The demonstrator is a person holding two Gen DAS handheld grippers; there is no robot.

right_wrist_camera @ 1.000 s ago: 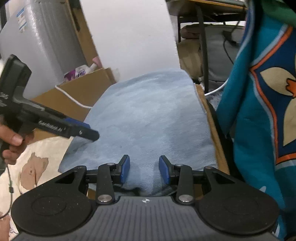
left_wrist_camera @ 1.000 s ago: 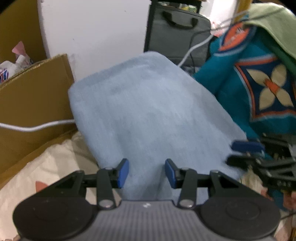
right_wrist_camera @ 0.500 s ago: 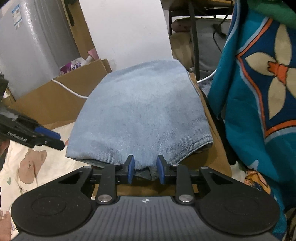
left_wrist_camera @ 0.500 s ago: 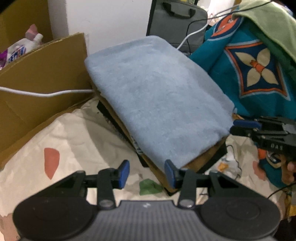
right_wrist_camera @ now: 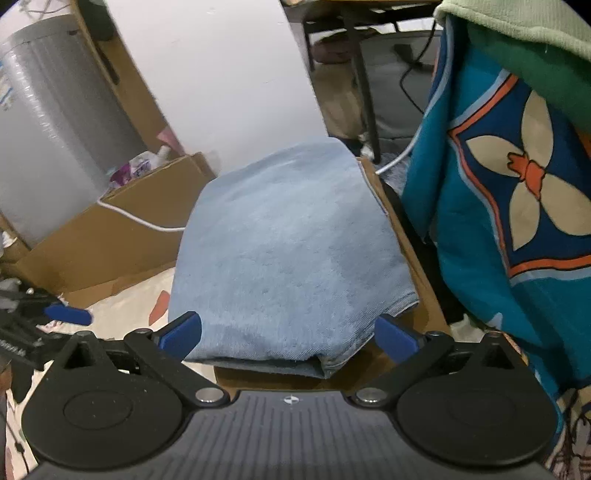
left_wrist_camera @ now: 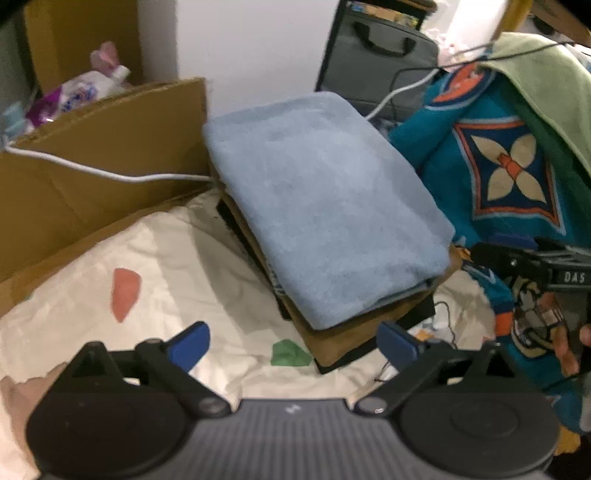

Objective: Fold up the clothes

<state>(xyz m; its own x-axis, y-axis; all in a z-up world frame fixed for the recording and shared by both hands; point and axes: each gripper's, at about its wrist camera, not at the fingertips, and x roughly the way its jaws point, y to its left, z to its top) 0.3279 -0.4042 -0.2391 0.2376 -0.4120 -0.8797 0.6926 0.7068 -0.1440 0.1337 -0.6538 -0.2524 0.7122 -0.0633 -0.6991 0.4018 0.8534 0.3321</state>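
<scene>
Item: blue garment (left_wrist_camera: 325, 206), folded into a flat rectangle, lying on top of a stack over a brown piece (left_wrist_camera: 343, 339) and a black one, on a patterned sheet (left_wrist_camera: 147, 266).

Left gripper (left_wrist_camera: 293, 345): jaws opening wide, nothing lying between them, sitting just short of the stack's near corner.

Right gripper (right_wrist_camera: 288, 334): jaws opening, hanging over the garment's near edge, pads not pressing it.

Progress: this piece is looking finished and stacked. A teal patterned cloth (right_wrist_camera: 517, 184) and a green one (right_wrist_camera: 517, 26) are hanging unfolded at the right, likely remaining.
</scene>
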